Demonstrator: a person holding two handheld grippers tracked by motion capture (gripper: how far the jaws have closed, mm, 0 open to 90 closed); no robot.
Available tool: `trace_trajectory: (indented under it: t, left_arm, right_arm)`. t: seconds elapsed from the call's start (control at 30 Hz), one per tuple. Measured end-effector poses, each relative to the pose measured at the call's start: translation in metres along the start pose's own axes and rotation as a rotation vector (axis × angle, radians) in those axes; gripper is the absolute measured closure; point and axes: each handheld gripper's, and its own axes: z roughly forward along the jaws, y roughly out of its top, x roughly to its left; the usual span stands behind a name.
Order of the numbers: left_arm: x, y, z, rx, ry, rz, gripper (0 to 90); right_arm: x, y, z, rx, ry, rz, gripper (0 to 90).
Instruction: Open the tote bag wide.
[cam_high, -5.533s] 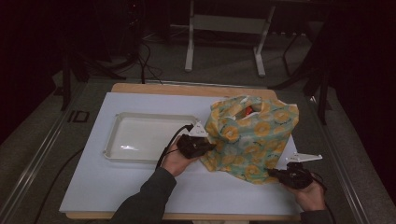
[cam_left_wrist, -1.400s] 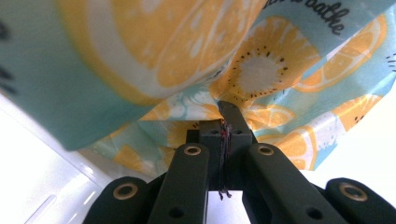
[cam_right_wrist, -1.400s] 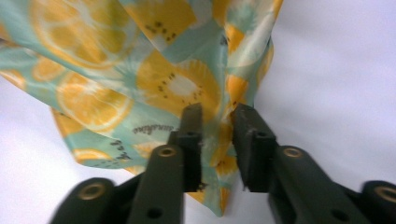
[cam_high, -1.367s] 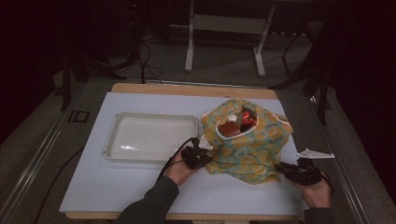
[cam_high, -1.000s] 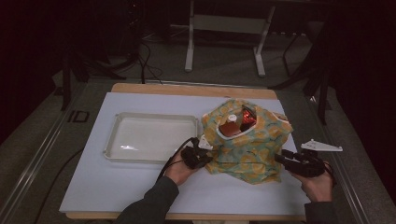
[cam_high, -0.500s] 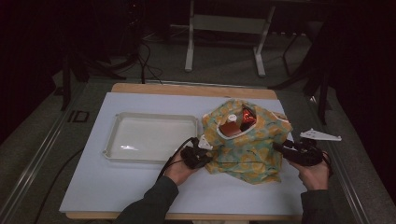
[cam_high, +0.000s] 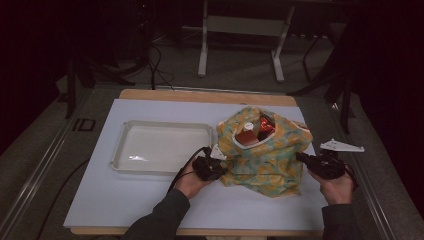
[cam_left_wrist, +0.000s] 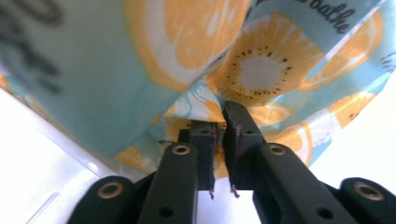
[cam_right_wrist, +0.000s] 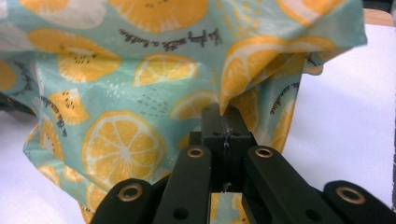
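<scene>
A soft fabric bag (cam_high: 265, 155) printed with orange and lemon slices on pale turquoise sits right of centre in the high view, on the white desk (cam_high: 125, 200). It slumps upright with its mouth open toward the top, where a white-trimmed rim shows; a red packet (cam_high: 265, 126) and a brownish item with a white cap (cam_high: 246, 136) sit inside. In the left gripper view its cloth (cam_left_wrist: 196, 65) spans the upper frame, bunched into a fold at centre; in the right gripper view the cloth (cam_right_wrist: 140, 84) hangs creased, bearing small dark script.
</scene>
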Motion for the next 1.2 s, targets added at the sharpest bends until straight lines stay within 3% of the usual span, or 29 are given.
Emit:
trace_trajectory:
  t: [0.2,0.47,0.7,0.83,1.1,1.2]
  left_arm:
    - [0.01,-0.001,-0.013,-0.043,-0.041,-0.019,70.1]
    - [0.023,0.0,-0.037,-0.11,-0.051,-0.04,57.7]
    - [0.031,0.004,-0.059,-0.18,-0.032,-0.056,47.8]
    - [0.03,0.011,-0.072,-0.227,-0.022,-0.033,42.4]
    - [0.022,0.041,-0.078,-0.271,-0.017,-0.002,38.6]
    - [0.019,0.05,-0.075,-0.283,-0.038,-0.005,47.0]
  right_arm:
    - [0.003,-0.003,-0.002,0.007,0.005,-0.019,90.0]
    - [0.005,-0.004,-0.006,0.012,0.003,-0.044,90.0]
    - [0.007,-0.003,-0.007,0.016,0.004,-0.057,90.0]
    - [0.009,-0.003,-0.006,0.021,0.005,-0.064,90.0]
    - [0.012,-0.002,-0.005,0.023,0.013,-0.077,90.0]
    - [0.013,-0.002,-0.005,0.025,0.014,-0.079,90.0]
